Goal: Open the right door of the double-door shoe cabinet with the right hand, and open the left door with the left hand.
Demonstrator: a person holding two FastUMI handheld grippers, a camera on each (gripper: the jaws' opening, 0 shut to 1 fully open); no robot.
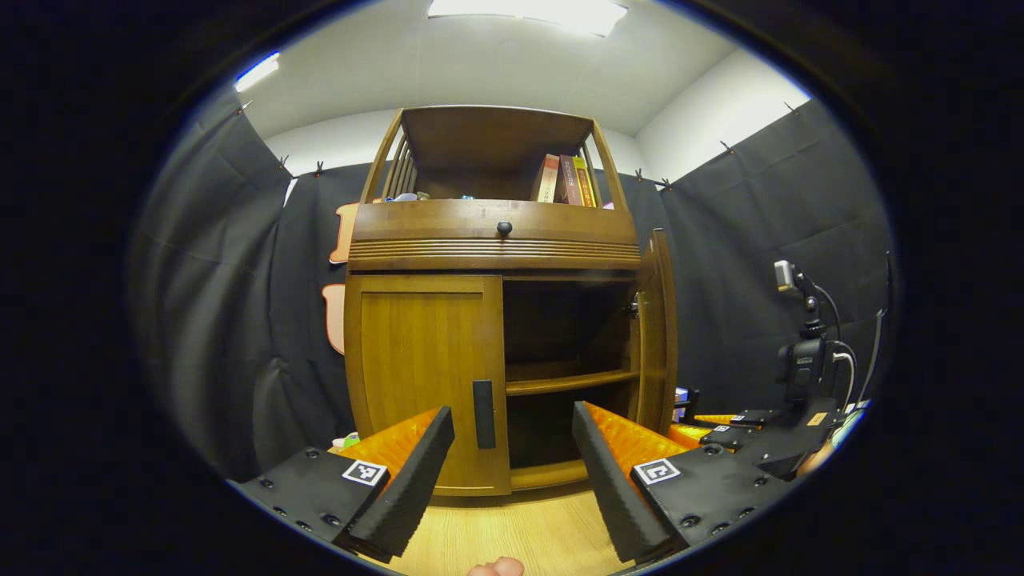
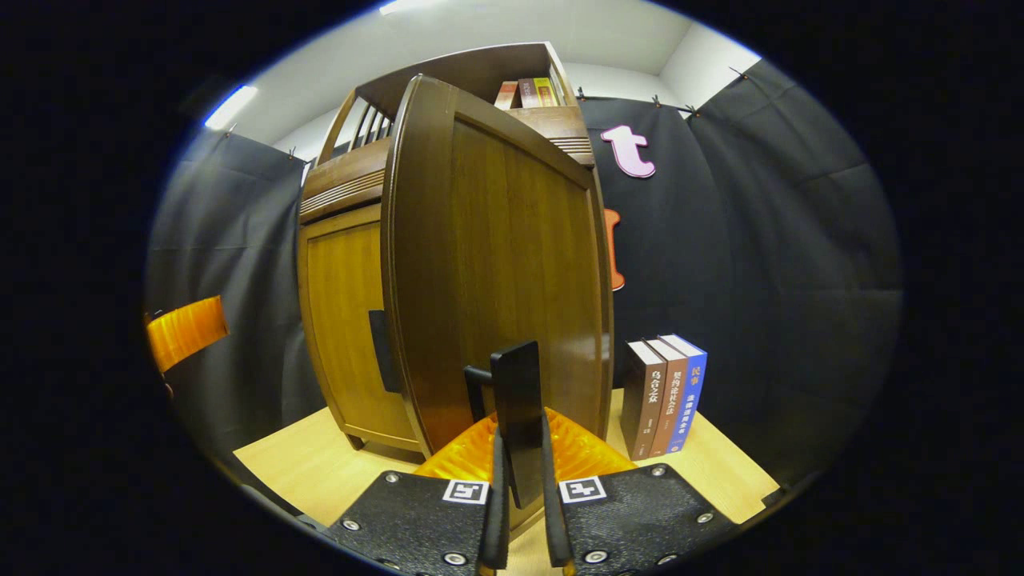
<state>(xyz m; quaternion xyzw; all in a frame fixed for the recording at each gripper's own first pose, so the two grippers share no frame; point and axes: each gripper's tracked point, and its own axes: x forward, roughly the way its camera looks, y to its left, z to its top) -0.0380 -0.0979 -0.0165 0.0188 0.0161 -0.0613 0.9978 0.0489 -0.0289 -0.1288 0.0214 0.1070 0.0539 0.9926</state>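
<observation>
The wooden shoe cabinet [image 1: 496,232] stands straight ahead in the left gripper view. Its left door [image 1: 424,360] is closed, with a dark vertical handle [image 1: 483,414] at its inner edge. My left gripper [image 1: 512,472] is open, its fingers spread on either side of that handle and short of it. The right door [image 1: 660,336] is swung wide, showing the dark inside and a shelf [image 1: 568,382]. In the right gripper view, the right door [image 2: 504,264] faces me and my right gripper [image 2: 522,468] is shut on its handle [image 2: 518,392]. The left door [image 2: 352,320] is closed behind it.
Three books [image 2: 664,396] stand on the wooden floor [image 2: 320,464] just right of the open door. More books [image 1: 566,180] sit on the cabinet's top shelf above a drawer with a round knob [image 1: 504,228]. Black cloth walls surround the cabinet. A camera stand [image 1: 804,352] is at right.
</observation>
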